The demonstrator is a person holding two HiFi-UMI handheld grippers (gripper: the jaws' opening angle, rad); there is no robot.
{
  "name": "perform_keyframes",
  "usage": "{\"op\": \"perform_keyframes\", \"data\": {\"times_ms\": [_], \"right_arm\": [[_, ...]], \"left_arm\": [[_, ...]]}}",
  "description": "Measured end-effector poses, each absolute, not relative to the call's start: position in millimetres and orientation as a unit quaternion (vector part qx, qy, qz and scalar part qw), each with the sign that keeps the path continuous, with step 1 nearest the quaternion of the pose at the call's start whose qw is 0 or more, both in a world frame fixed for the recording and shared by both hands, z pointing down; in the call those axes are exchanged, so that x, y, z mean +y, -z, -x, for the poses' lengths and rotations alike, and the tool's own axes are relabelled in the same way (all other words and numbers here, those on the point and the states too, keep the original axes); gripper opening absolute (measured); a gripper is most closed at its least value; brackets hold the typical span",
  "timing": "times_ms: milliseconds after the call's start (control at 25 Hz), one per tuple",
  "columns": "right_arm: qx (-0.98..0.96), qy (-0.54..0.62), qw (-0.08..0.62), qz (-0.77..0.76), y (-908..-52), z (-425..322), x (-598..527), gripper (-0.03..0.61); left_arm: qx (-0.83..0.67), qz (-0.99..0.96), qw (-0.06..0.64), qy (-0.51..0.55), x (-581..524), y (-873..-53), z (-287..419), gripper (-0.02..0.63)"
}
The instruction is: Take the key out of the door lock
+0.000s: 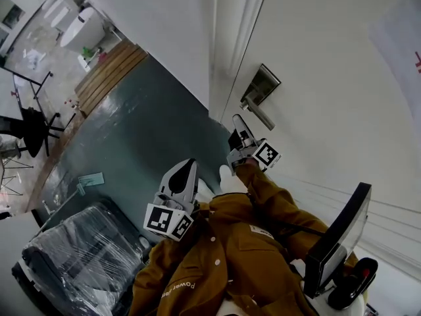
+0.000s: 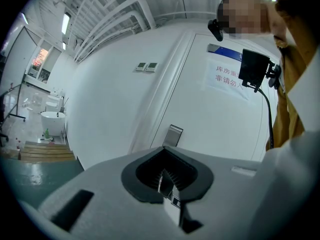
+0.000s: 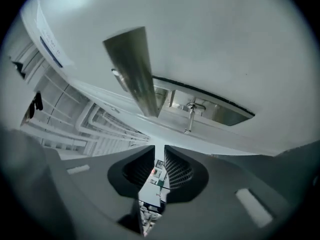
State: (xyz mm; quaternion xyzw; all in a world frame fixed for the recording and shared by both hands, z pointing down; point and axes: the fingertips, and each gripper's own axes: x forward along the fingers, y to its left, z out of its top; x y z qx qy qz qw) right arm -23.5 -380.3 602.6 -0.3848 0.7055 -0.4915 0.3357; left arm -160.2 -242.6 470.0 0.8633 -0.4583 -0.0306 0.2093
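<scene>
The key point(image 3: 190, 117), judged light, stiff, slick metal, is best pinched by its protruding end, at one o'clock of the barely parted, empty right hand-held gripper point(image 3: 159, 148).

**White Walls and a Green Floor Around a White Door**

A white door point(image 1: 329, 78) is set in a white frame point(image 1: 245, 31), and a paper sign with red characters point(image 2: 227, 76) is fixed high on it. Beside the door a plain white wall point(image 1: 164, 25) is seen, on which two small switch plates point(image 2: 146, 66) are mounted. At the foot of the door a dark green floor point(image 1: 145, 130) is laid. Well away from the door, along that wall, a slatted wooden platform point(image 1: 108, 71) is placed, with a white sanitary fixture point(image 1: 82, 28) beyond it. A dark seat wrapped in clear plastic point(image 1: 79, 262) is kept well apart from the door. Above the door, white pipes point(image 2: 115, 9) are run under the ceiling, where a strip light point(image 2: 65, 23) is lit.
</scene>
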Motion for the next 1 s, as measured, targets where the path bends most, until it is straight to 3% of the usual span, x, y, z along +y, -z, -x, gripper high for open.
{"op": "perform_keyframes", "data": {"times_ms": [80, 320, 400, 1000], "right_arm": [[0.691, 0.497, 0.355, 0.387, -608.9, 16.0, -388.0, 0.084], [0.658, 0.509, 0.388, 0.398, -624.4, -1.2, -403.6, 0.089], [0.656, 0.51, 0.39, 0.396, -628.8, -2.9, -406.8, 0.065], [0.621, 0.523, 0.43, 0.394, -644.1, -15.5, -414.6, 0.103]], "left_arm": [[-0.456, -0.865, 0.208, 0.031, -245.7, -470.8, 157.4, -0.002], [-0.442, -0.873, 0.205, 0.027, -248.3, -472.3, 145.6, -0.002], [-0.44, -0.874, 0.205, 0.026, -248.2, -472.2, 142.4, -0.002], [-0.436, -0.877, 0.201, 0.023, -245.0, -469.6, 138.5, -0.002]]}}
